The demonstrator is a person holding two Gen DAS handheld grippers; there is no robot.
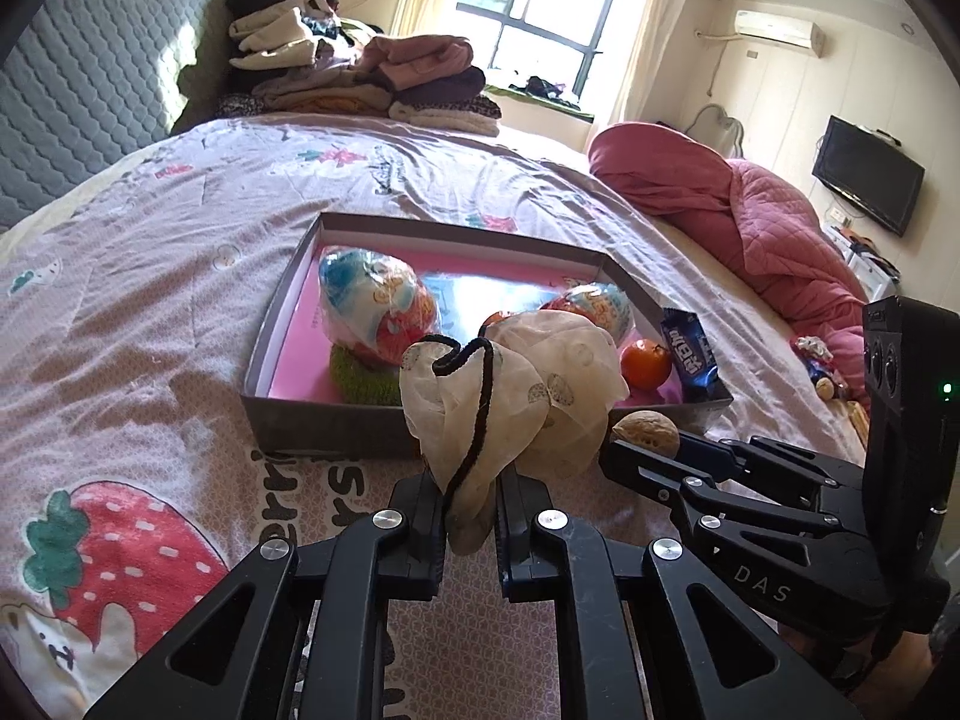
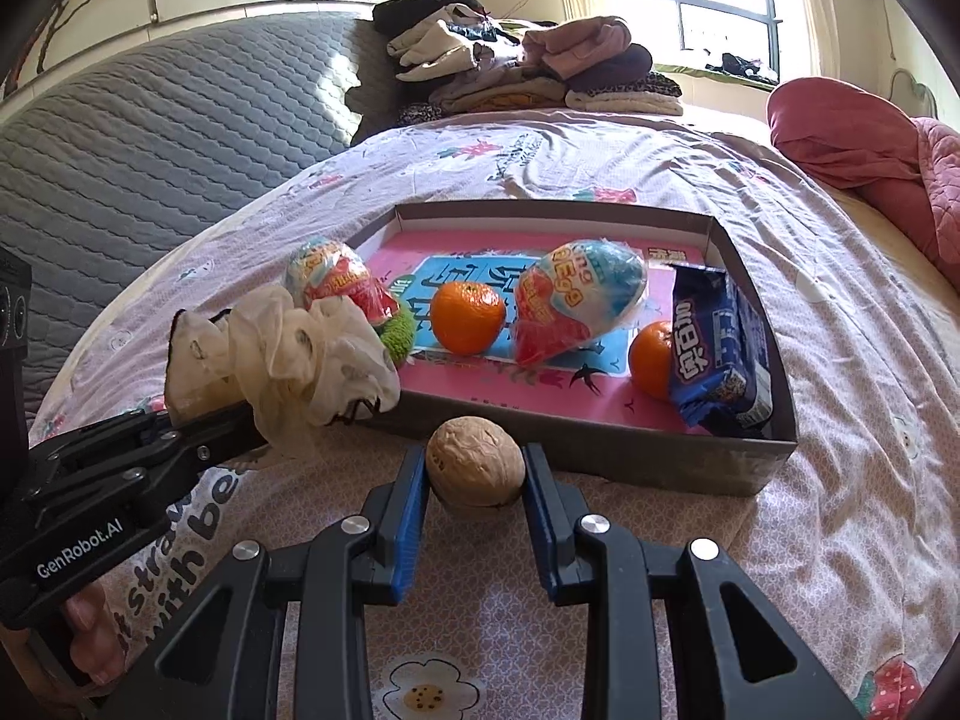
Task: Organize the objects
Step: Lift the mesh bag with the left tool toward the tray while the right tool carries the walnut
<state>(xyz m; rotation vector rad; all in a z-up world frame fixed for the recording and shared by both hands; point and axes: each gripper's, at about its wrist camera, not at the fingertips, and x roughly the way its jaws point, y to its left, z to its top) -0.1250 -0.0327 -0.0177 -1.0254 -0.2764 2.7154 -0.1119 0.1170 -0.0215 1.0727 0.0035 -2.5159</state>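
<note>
the left gripper (image 1: 470, 516) pinches a crumpled cream fabric pouch with a black drawstring (image 1: 510, 396), held just in front of the shallow grey cardboard box with a pink floor (image 2: 768, 312). the right gripper (image 2: 475, 480) clamps a round tan walnut (image 2: 475, 459) against the box's near wall. inside lie two oranges (image 2: 468, 318), two wrapped toy eggs (image 2: 579, 294), one blue snack packet (image 2: 720, 360) and one green knitted piece (image 2: 399, 330), on a strawberry-print bedspread (image 1: 150, 300)
</note>
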